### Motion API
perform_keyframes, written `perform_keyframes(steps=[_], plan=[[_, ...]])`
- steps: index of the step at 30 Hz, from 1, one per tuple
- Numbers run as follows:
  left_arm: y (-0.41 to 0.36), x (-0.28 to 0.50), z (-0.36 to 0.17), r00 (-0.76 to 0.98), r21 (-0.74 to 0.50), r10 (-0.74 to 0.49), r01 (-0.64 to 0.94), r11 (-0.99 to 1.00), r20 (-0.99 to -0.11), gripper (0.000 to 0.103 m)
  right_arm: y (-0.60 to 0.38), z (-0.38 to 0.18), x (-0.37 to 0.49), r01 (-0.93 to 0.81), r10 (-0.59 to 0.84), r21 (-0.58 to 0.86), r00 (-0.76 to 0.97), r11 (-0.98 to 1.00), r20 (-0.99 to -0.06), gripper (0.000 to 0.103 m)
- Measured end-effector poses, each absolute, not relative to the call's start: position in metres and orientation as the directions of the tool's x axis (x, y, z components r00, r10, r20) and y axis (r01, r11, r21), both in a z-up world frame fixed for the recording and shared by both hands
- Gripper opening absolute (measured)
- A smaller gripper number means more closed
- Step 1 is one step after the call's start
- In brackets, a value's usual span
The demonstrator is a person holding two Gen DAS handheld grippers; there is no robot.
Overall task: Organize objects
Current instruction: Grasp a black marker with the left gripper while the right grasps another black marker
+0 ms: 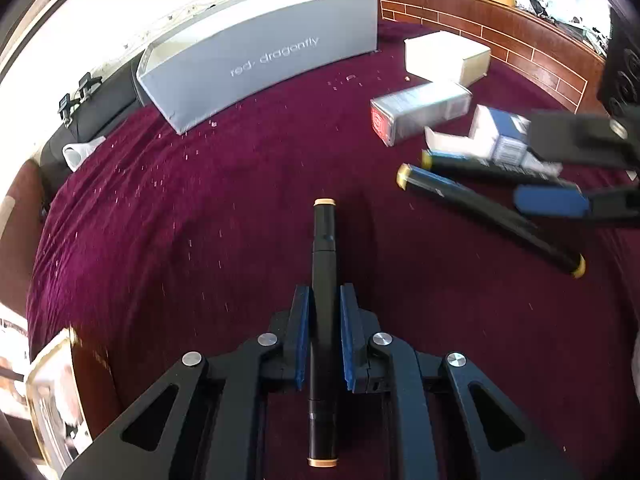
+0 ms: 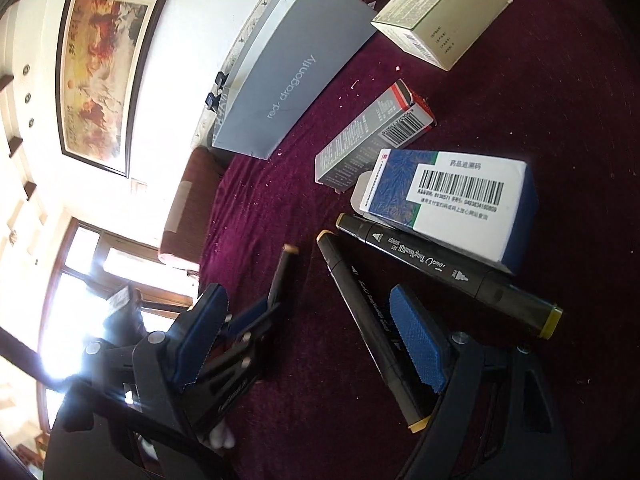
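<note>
Left tool (image 1: 324,336) closed on a black marker (image 1: 323,280) with orange end caps, blue pads pressing its sides; marker lying lengthwise between the fingers, its far tip pointing toward the grey box (image 1: 256,60) printed "red dragonfly", open at the top and standing at the back of the maroon tabletop (image 1: 180,220).

Right tool (image 2: 316,332) spread wide, gripping nothing; one blue pad (image 2: 416,344) hanging just over a black marker with yellow caps (image 2: 360,312), contact not clear; other pad (image 2: 200,336) well to the side, near the left tool and its marker (image 2: 282,272). Second yellow-capped marker (image 2: 444,268) lying just beyond, against the edge of a blue and white carton (image 2: 448,204) with a barcode. Behind it a grey carton with a red end (image 2: 372,136), tipped on its side; farther back a cream carton (image 2: 440,12). White specks scattered over the cloth. Framed painting (image 2: 104,72) on the white wall.
</note>
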State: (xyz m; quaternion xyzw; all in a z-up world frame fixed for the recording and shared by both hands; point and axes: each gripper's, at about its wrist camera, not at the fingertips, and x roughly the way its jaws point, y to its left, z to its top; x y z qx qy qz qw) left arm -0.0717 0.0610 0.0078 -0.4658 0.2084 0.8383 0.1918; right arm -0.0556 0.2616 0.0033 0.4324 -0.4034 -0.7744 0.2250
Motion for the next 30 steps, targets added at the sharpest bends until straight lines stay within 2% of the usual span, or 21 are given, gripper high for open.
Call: perform_keyframes(steps=[5, 11, 18, 30], plan=[[0.043, -0.058, 0.013, -0.467, 0.097, 0.149, -0.463, -0.881, -0.871, 0.011, 0.253, 0.005, -0.056, 0.01, -0.662, 0.771, -0.518, -0.637, -0.541, 0.084], [0.058, -0.042, 0.009, -0.566, 0.218, 0.077, -0.435, -0.874, -0.821, 0.011, 0.25, 0.005, -0.057, 0.022, -0.638, 0.74, -0.526, -0.672, -0.563, 0.084], [0.063, -0.035, 0.008, -0.622, 0.266, 0.042, -0.394, -0.88, -0.782, 0.011, 0.252, 0.004, -0.057, 0.028, -0.626, 0.728, -0.534, -0.685, -0.568, 0.084], [0.028, -0.008, 0.012, -0.58, 0.182, 0.061, -0.352, -0.918, -0.812, 0.011, 0.235, 0.011, -0.058, 0.054, -0.576, 0.66, -0.545, -0.749, -0.609, 0.084]])
